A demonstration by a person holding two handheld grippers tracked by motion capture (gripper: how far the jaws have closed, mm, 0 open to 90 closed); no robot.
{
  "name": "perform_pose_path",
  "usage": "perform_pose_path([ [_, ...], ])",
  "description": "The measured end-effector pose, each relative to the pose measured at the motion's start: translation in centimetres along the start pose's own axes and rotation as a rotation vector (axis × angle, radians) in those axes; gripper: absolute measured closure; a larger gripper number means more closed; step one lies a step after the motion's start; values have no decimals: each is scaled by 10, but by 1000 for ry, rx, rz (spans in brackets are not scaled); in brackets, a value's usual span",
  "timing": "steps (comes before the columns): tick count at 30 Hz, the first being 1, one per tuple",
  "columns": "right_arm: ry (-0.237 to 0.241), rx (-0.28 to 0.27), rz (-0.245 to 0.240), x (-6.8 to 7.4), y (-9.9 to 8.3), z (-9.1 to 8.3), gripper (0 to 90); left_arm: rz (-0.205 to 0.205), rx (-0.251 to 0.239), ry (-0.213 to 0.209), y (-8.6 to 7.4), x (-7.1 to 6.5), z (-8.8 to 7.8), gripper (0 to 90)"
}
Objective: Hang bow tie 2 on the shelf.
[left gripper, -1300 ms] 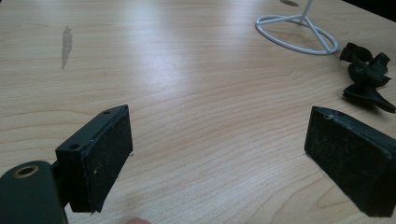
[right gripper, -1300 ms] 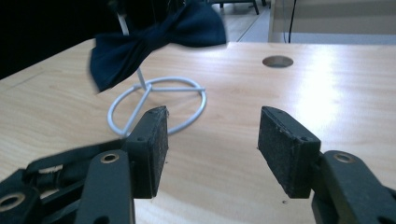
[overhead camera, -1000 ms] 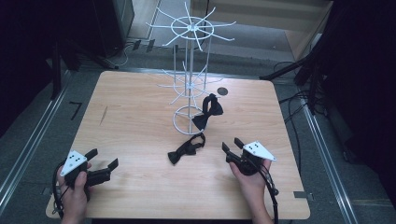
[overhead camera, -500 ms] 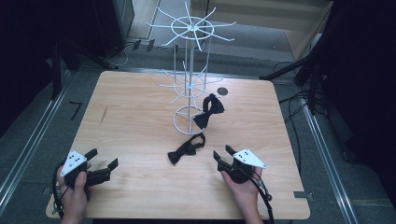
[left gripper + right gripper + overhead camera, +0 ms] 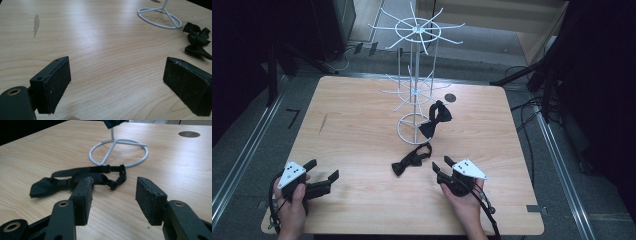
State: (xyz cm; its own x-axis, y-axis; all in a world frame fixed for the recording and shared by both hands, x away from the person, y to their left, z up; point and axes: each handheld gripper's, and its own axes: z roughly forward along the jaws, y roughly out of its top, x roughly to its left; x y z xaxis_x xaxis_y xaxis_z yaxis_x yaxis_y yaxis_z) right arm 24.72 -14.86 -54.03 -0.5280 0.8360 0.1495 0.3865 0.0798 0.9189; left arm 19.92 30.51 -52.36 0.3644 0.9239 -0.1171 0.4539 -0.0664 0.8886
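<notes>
While the right gripper (image 5: 440, 167) has just been closing its jaws partway on nothing, near the flat bow tie (image 5: 411, 160), the left gripper (image 5: 323, 171) rests wide, apparently on the table (image 5: 357, 125).

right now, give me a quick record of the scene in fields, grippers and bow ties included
surface: wooden table
stand: white wire display rack, ring base on the table
near bow tie: black bow tie flat on the table, strap looped
far bow tie: second black bow tie up at the rack's right side
right gripper: open, jaws just closing, aimed at the near bow tie, not touching
left gripper: open, nothing between the jaws
</notes>
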Motion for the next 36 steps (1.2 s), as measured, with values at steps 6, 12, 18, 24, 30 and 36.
perform_pose_path([
  [6,19,31,-23,11,13,10,535,-2,3,-3,0,0,0,85],
  [12,-10,70,-38,14,20,23,564,-1,3,-4,0,0,0,85],
  [18,-66,93,28,3,26,39,574,2,5,-4,0,0,1,85],
  [24,-102,131,71,-9,27,57,614,1,6,-5,0,0,1,85],
  [30,-64,183,111,-11,27,68,647,2,8,-7,0,0,1,85],
  [36,-83,221,90,-8,27,73,741,3,9,-7,0,0,1,85],
])
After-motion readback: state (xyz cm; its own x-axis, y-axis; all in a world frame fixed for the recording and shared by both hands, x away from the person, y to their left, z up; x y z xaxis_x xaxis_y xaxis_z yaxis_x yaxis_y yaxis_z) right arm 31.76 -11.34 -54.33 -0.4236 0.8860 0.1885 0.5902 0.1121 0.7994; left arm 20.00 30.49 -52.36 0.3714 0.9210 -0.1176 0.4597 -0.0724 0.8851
